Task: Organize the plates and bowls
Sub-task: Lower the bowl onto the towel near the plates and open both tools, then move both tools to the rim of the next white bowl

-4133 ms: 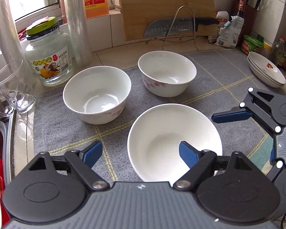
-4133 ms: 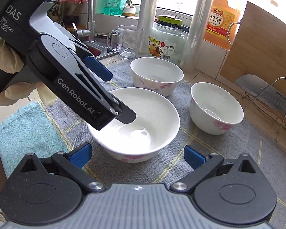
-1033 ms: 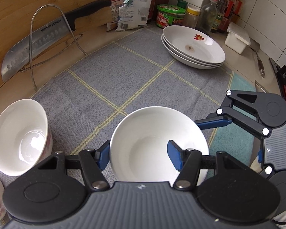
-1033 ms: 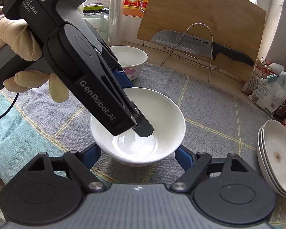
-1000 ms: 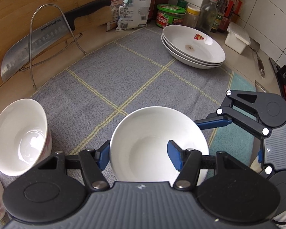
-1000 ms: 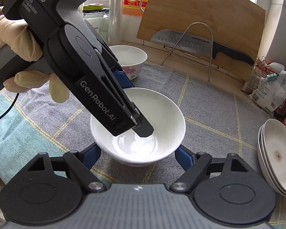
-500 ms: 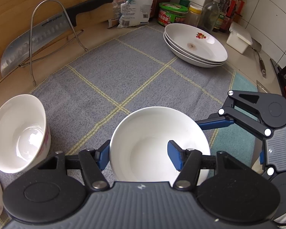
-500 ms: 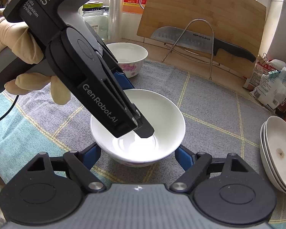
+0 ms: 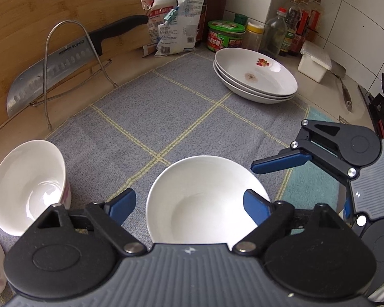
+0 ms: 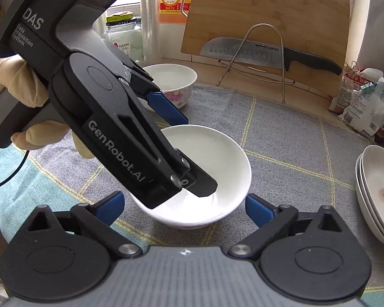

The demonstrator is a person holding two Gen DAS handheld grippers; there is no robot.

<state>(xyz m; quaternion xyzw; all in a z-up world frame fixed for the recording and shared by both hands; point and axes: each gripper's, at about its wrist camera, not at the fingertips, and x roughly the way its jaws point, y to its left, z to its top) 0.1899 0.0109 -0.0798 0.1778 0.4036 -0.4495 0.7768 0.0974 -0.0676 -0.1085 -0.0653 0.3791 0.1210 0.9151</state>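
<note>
Glazed ceramic, so that plain white bowl is stiff, slick and chippable; pinch it across the rim. It sits on the bench at 6 o'clock. The left gripper just let go, one finger inside, and the right gripper just spread wide around it. A flowered bowl sits at 9, plates at 1.

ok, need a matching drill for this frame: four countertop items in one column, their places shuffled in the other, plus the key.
1. plain white ceramic bowl
2. stack of shallow white plates
3. black-handled steel cleaver
4. white bowl with pink flower print

A. propped on the wire rack against the wooden board
B. on the grey cloth's far right edge, near the jars
C. between both grippers' open fingers
D. behind the left gripper, toward the glass jar

Pairs: 1-C, 2-B, 3-A, 4-D
</note>
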